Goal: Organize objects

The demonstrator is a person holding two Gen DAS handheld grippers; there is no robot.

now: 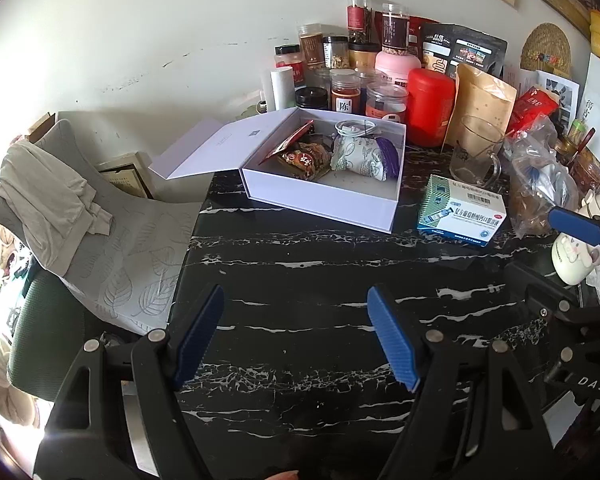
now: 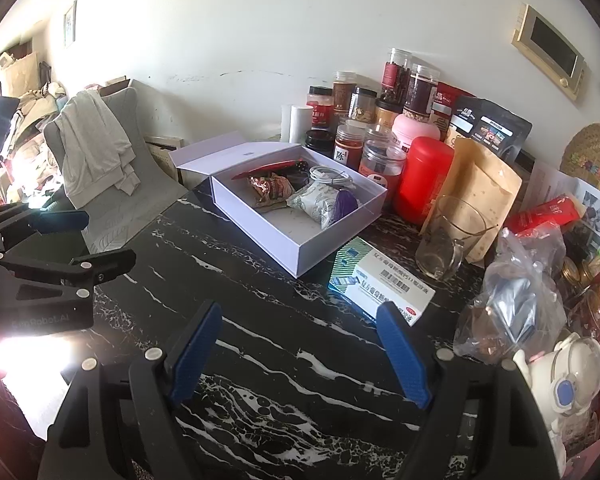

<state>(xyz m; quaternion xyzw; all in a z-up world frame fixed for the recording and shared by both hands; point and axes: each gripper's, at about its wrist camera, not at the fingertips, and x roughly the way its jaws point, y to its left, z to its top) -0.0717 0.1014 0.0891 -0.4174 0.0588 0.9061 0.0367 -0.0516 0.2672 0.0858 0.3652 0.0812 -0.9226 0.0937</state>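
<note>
Both grippers hung released over the black white-veined marble tabletop (image 1: 300,272), the left gripper (image 1: 296,336) and right gripper (image 2: 300,350) each spread wide and holding nothing. Nearest the right one lay a white and green cardboard medicine carton (image 2: 380,284), flat, just beside the open white lidded gift box (image 2: 300,216). That carton seemed the likely next pick. A good grasp would probably square the blue pads across its narrow sides, then lift it clear of the box wall. The box already held snack packets, a coiled cable and a printed pouch.

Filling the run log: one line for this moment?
left gripper: open, empty | right gripper: open, empty | white box: lid open | medicine carton: on table beside box
</note>
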